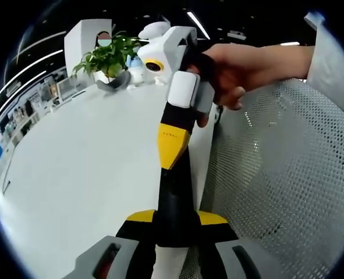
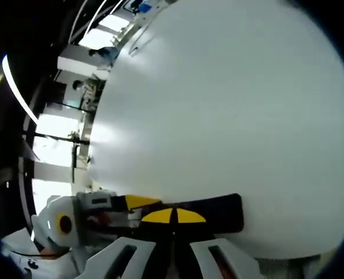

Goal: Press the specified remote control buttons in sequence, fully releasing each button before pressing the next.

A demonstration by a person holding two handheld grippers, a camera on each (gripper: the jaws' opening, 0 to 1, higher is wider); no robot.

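Remote, black, lies at the table edge, clamped between the left gripper jaws. Right gripper jaws appear closed, tips over the remote's end, apparently pressing. Next: lift fully clear before another button.
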